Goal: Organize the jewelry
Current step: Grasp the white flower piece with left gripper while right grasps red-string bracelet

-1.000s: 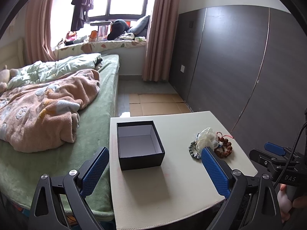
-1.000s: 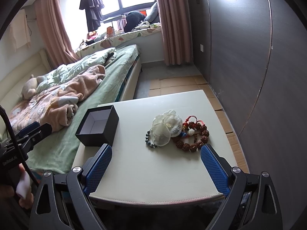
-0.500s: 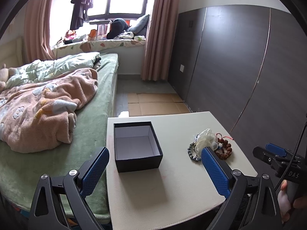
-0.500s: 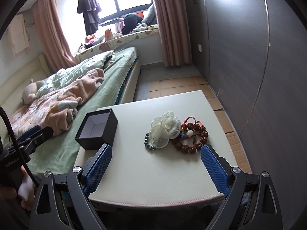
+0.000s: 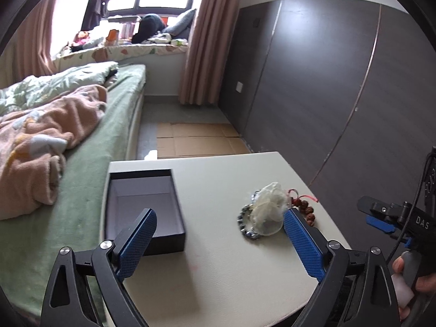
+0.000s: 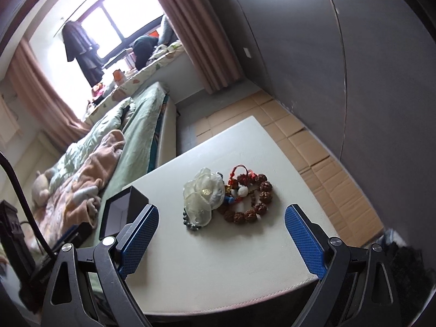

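Jewelry heaped at frame centre in the right wrist view: brown bead bracelet (image 6: 252, 200) with red cord, pale organza pouch (image 6: 203, 197) overlapping its left side, dark bead bracelet (image 6: 190, 222) peeking from under the pouch. All lying on the white bench (image 6: 245, 250), well inside its edges, with bare surface toward the lower edge and the far corner. Black open box (image 5: 144, 201) in the left wrist view at centre left, close to the bench's left edge, apart from the pile, bare bench between. Left gripper (image 5: 218, 241) spread wide, nothing held, low in frame over the near bench edge. Right gripper (image 6: 220, 242) likewise wide apart and empty, blue pads either side of the pile but short of it. Green bed (image 5: 81, 169) flush along the bench's left; cardboard-covered floor (image 6: 313, 147) beyond.
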A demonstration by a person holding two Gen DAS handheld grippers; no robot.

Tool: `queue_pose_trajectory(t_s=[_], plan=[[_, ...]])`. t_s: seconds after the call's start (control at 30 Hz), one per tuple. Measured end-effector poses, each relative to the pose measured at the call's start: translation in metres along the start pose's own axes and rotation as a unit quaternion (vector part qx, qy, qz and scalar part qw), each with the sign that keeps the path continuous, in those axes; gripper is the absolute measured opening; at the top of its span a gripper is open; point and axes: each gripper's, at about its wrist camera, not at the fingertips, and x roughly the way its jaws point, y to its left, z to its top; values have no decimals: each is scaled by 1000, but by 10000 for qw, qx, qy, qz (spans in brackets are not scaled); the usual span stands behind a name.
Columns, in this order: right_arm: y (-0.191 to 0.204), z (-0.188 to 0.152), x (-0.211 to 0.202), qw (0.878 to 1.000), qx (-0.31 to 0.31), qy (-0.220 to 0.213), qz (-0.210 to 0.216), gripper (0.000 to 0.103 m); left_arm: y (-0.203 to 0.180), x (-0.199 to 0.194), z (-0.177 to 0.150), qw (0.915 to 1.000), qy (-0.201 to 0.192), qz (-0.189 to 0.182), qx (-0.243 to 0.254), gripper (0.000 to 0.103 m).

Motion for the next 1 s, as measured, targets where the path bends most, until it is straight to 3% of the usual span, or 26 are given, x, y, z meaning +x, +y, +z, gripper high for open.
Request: queue_pose_trajectory(t_s=[0.33, 0.7, 0.83, 0.9, 1.0], plan=[[-30, 12, 34, 9954, 843, 441, 142, 71, -20, 53, 4, 9983, 474, -324, -39, 81], [-40, 24, 71, 9872, 1361, 798, 232, 66, -44, 105, 3, 9933, 912, -685, 211, 78], [-40, 30, 89, 9840, 1501, 920, 276, 57, -45, 125, 4, 9911, 1084, -755, 187, 78], [-40, 33, 100, 9814, 1601, 1006, 324, 54, -43, 134, 5, 9896, 1179, -818, 97, 73], [-39, 36, 114, 9788, 1691, 1105, 347, 51, -41, 145, 4, 9870, 1308, -935, -56, 54]])
